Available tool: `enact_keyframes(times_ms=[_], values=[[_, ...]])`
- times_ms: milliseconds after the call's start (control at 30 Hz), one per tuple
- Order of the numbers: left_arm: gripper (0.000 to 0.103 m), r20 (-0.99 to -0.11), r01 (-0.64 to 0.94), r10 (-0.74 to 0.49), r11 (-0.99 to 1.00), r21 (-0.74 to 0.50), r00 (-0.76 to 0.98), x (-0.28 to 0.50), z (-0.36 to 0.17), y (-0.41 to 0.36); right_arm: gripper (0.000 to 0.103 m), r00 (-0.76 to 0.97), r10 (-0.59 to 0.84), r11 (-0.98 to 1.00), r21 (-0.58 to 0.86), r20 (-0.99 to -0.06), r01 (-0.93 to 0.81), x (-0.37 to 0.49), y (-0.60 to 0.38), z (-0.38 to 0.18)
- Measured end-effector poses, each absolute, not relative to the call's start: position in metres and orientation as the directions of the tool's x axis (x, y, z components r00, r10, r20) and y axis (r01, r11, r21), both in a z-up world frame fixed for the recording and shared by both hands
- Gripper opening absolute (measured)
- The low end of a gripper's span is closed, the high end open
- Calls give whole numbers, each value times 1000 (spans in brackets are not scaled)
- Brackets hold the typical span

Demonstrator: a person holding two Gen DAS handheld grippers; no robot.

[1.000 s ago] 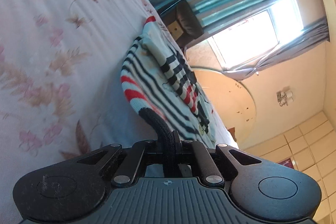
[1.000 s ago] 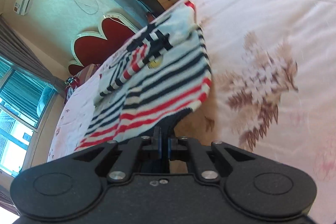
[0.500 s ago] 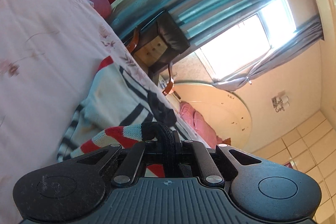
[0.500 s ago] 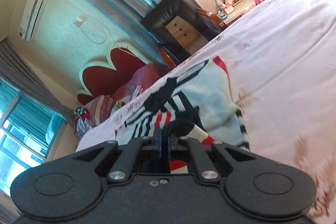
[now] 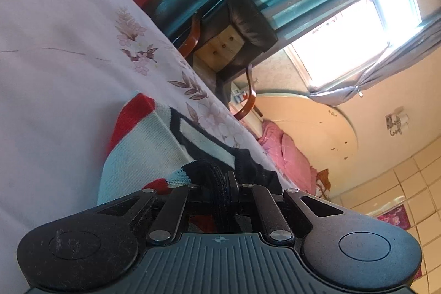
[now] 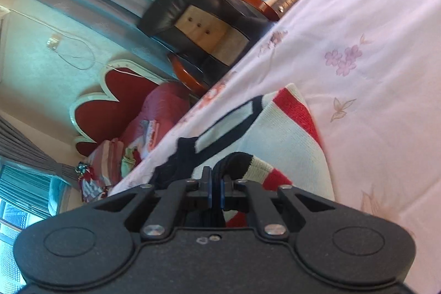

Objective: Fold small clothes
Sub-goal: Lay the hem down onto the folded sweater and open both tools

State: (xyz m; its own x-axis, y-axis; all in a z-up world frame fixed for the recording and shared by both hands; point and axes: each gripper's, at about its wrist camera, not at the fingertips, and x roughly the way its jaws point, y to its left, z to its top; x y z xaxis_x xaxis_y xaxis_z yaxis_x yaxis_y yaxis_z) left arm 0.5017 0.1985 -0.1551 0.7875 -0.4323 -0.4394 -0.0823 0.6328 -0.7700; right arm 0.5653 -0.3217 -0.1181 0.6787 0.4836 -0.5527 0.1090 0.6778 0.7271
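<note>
Since a second ago we have pulled the sweater's (image 5: 143,153) dark hem far up the bed (image 5: 55,46), left gripper (image 5: 224,183) and right gripper (image 6: 216,183) both pinching it tight, but uneven pulling could crook our fold.

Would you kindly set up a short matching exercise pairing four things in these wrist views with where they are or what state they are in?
Things:
1. left gripper
2. striped sweater
3. black armchair
4. pink pillow

Places or states:
A. stands beyond the far edge of the flowered sheet, under the curtains
B. shut on the sweater's dark hem
C. spread on the flowered sheet
D. lies at the foot of a rounded cream headboard

Pairs: 1-B, 2-C, 3-A, 4-D
</note>
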Motion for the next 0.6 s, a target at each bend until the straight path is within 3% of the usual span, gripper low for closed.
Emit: enact_keyframes(times_ms=[33, 67, 100, 133, 167, 233, 300, 367, 433, 600], values=[[8, -418, -55, -448, 628, -777, 790, 507, -158, 196, 11, 677, 487, 676, 729, -552, 109, 573, -321, -125], [25, -404, -39, -452, 627, -778, 795, 510, -161, 195, 19, 684, 480, 680, 726, -549, 106, 578, -320, -131], [57, -395, -37, -435, 634, -773, 809, 511, -163, 194, 27, 695, 469, 691, 717, -546, 97, 581, -319, -135], [71, -385, -44, -401, 643, -765, 832, 511, -163, 194, 27, 704, 459, 700, 709, -542, 89, 583, -318, -138], [78, -361, -38, -380, 643, -765, 851, 511, -163, 195, 29, 714, 455, 703, 707, -533, 80, 584, -317, -140], [78, -348, -44, -375, 624, -780, 859, 516, -168, 202, 35, 742, 448, 700, 712, -500, 57, 586, -320, -142], [77, -374, -53, -369, 648, -760, 851, 522, -169, 204, 47, 770, 432, 697, 716, -469, 45, 583, -324, -140], [77, -397, -33, -384, 683, -730, 834, 526, -167, 205, 46, 798, 408, 709, 705, -444, 30, 582, -329, -135], [70, -444, -12, -384, 745, -667, 809, 532, -161, 200, 44, 794, 410, 737, 676, -448, 2, 583, -331, -130], [57, -615, 54, -314, 914, -403, 723, 552, -146, 167, 42, 729, 387, 882, 457, -564, -114, 594, -305, -121]])
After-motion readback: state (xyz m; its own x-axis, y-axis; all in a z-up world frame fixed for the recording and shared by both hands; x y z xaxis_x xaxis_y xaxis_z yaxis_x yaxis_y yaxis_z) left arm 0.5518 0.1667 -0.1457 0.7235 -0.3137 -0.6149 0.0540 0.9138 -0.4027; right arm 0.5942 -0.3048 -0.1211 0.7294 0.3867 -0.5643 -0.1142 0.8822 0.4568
